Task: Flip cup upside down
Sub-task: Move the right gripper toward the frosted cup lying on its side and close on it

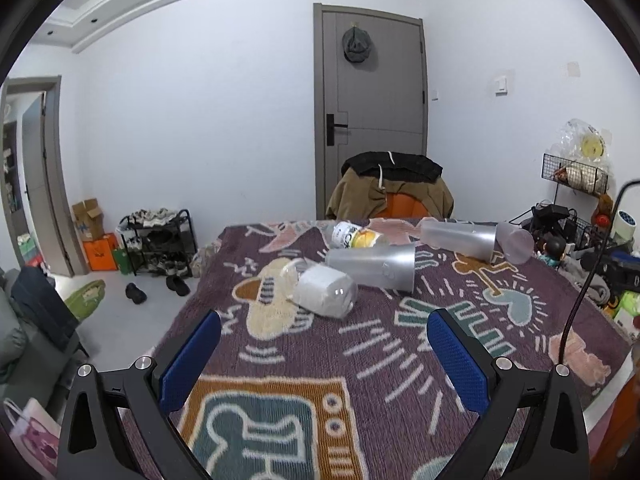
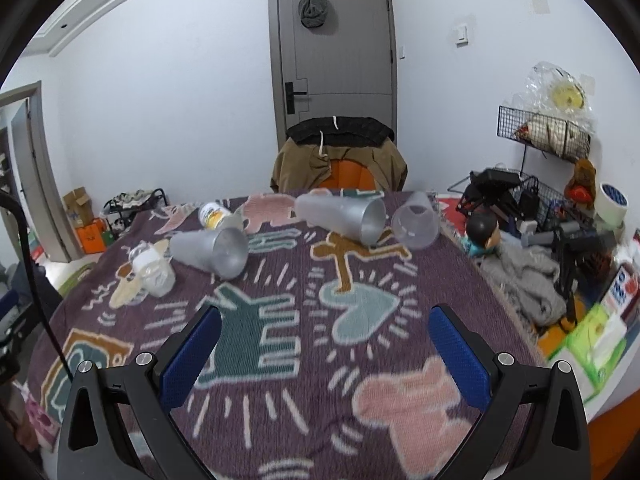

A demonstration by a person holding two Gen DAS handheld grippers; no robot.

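Observation:
Three translucent plastic cups lie on their sides on the patterned purple tablecloth [image 1: 304,360]. One cup [image 1: 372,267] [image 2: 210,252] lies mid-table. A second cup [image 1: 460,238] [image 2: 342,216] lies farther right. A smaller clear cup [image 1: 516,242] [image 2: 416,222] lies beside it. My left gripper [image 1: 324,332] is open and empty, short of the cups. My right gripper [image 2: 324,330] is open and empty, well short of the cups.
A wrapped white roll [image 1: 328,292] [image 2: 154,270] and a yellow-labelled bottle [image 1: 356,236] [image 2: 214,214] lie near the cups. A chair draped with jackets [image 1: 390,190] stands behind the table. Wire racks and clutter [image 2: 540,208] crowd the right edge. A black cable [image 1: 584,276] hangs at right.

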